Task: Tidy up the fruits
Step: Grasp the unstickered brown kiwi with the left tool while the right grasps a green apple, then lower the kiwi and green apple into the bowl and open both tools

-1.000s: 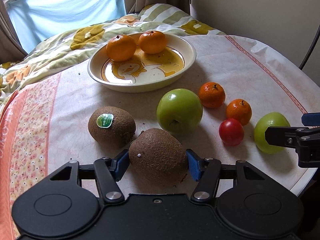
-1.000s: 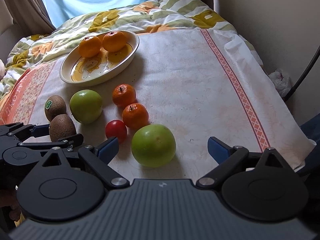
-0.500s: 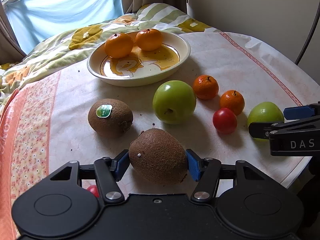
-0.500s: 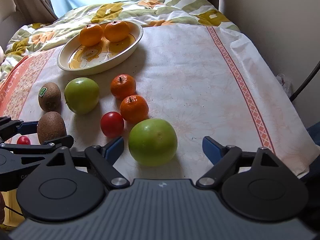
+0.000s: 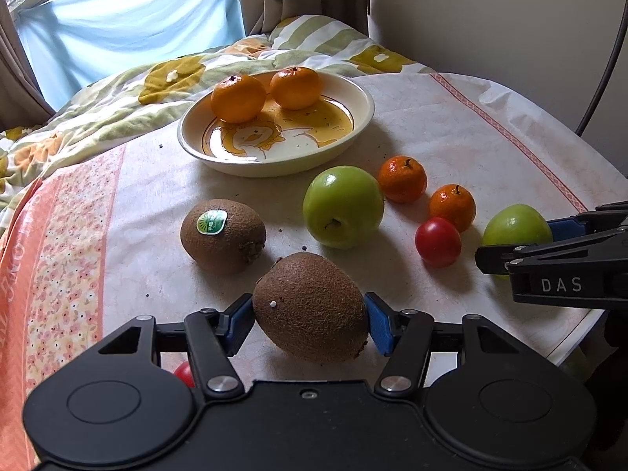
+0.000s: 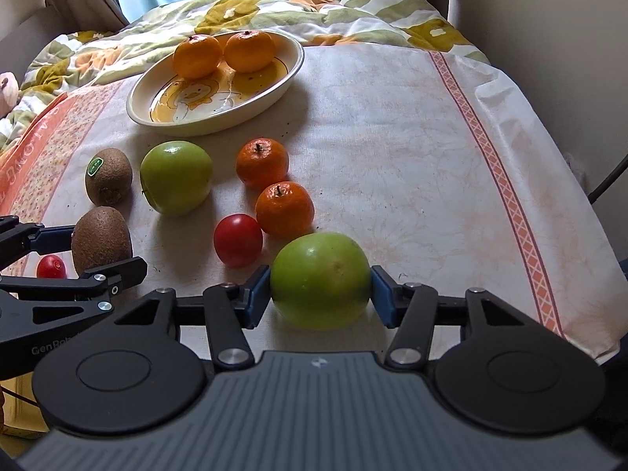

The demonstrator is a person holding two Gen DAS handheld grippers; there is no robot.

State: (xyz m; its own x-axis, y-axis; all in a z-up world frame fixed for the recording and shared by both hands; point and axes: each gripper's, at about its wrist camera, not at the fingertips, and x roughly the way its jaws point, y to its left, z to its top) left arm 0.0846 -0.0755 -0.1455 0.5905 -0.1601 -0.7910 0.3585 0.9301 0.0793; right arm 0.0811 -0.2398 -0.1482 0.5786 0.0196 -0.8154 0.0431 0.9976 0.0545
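Observation:
My left gripper (image 5: 308, 318) is shut on a brown kiwi (image 5: 310, 306) and holds it above the table's near edge. My right gripper (image 6: 322, 294) is shut on a green apple (image 6: 320, 280), which looks to rest on the cloth. A cream plate (image 5: 341, 145) at the back holds two oranges (image 5: 237, 98). On the cloth lie a stickered kiwi (image 5: 221, 235), a second green apple (image 5: 343, 206), two small mandarins (image 5: 402, 178) and a red tomato (image 5: 437, 241). In the right wrist view the held kiwi (image 6: 100, 239) hangs at the left.
A small red tomato (image 6: 51, 267) lies under the left gripper near the table edge. The tablecloth (image 6: 412, 137) stretches wide on the right. Bedding (image 5: 117, 98) lies behind the plate. A wall (image 5: 490, 19) and a cable stand at the right.
My left gripper has lifted the kiwi up and back from the cloth. My right gripper has moved forward and shut on the green apple.

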